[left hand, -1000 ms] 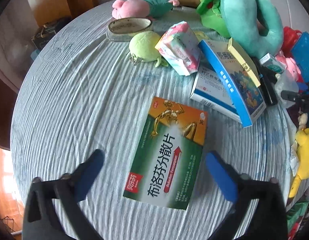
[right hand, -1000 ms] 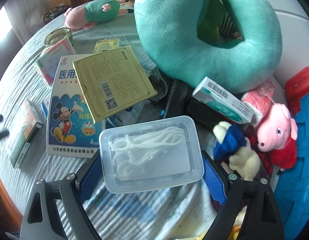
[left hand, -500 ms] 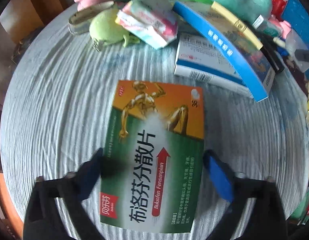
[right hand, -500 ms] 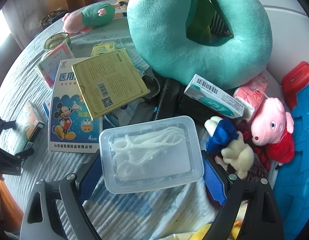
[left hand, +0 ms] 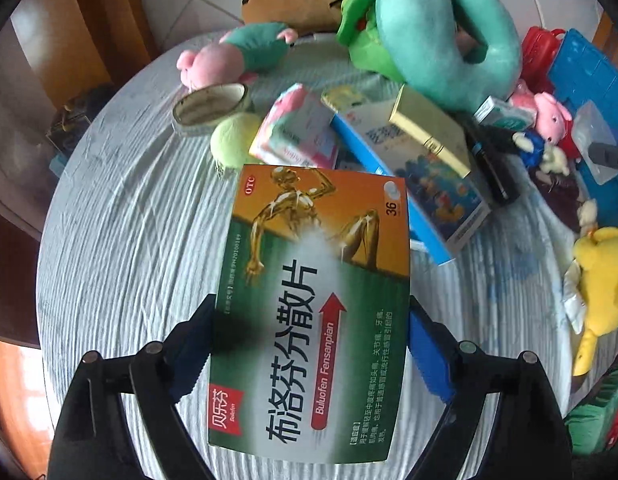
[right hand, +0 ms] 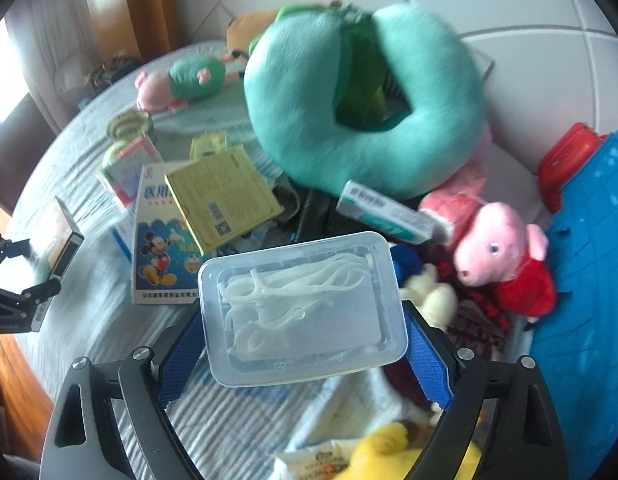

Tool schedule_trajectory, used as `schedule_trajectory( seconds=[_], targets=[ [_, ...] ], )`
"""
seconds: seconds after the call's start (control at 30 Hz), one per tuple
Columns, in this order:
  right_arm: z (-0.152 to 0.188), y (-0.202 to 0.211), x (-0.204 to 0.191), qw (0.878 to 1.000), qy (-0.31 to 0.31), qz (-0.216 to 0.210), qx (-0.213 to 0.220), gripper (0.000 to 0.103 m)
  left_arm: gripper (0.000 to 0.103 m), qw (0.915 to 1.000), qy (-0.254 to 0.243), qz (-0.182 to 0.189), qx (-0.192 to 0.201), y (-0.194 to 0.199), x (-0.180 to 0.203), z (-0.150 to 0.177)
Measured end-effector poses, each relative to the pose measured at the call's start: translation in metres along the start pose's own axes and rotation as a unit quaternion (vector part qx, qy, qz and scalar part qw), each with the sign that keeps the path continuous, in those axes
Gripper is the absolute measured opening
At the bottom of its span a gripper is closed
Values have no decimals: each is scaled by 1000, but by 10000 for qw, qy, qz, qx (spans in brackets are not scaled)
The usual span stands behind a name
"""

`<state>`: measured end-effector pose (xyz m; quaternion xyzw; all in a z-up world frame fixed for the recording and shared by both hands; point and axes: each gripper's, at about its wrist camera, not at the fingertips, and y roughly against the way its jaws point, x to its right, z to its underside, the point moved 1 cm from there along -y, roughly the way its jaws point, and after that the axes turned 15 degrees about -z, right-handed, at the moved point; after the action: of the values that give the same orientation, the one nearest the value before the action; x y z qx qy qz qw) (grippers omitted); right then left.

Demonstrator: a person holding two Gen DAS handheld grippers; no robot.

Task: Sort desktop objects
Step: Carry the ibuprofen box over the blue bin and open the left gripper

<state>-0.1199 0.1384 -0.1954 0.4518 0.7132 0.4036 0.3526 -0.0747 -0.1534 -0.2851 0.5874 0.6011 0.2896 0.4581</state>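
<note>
A green and orange medicine box (left hand: 309, 280) hangs above the striped tablecloth (left hand: 129, 240), and my left gripper (left hand: 311, 320) is shut on its long sides near the lower half. The same box (right hand: 61, 236) shows edge-on at the left of the right wrist view. My right gripper (right hand: 303, 316) is shut on a clear plastic box (right hand: 301, 304) of white floss picks, held above the clutter. That clear box (left hand: 593, 128) also appears at the far right of the left wrist view.
Behind lie a teal neck pillow (right hand: 369, 120), a blue Mickey box (right hand: 161, 248) under a yellow box (right hand: 225, 200), a pink pig plush (right hand: 497, 248), a tape roll (left hand: 209, 104) and a green ball (left hand: 233, 140). A yellow plush (left hand: 601, 272) and blue mat (right hand: 589, 280) sit right.
The left gripper came down around the medicine box, closed on it and lifted it off the cloth. The right gripper rose with the clear box still in it.
</note>
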Motion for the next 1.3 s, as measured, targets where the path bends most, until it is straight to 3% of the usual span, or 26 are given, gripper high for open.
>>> schedule_trajectory(
  seconds=[0.23, 0.43, 0.6, 0.8, 1.13, 1.3],
  targets=[
    [20, 74, 17, 9989, -71, 21, 468, 91, 88, 9988, -63, 94, 482, 69, 31, -41],
    [42, 171, 55, 9934, -207, 313, 1088, 91, 88, 9900, -534, 626, 1144, 150, 117, -104],
    [73, 256, 109, 9834, -535, 756, 1562, 91, 88, 9734, -1090, 1155, 1654, 216, 218, -159],
    [123, 330, 187, 9681, -1060, 1271, 1881, 91, 88, 9470, -1705, 1627, 2183, 285, 334, -203],
    [196, 386, 279, 9515, -1721, 1643, 1952, 91, 88, 9047, -2573, 2156, 2624, 382, 506, -232],
    [222, 400, 310, 9477, -1929, 1730, 1863, 91, 88, 8985, -2760, 2266, 2554, 393, 556, -232]
  ],
)
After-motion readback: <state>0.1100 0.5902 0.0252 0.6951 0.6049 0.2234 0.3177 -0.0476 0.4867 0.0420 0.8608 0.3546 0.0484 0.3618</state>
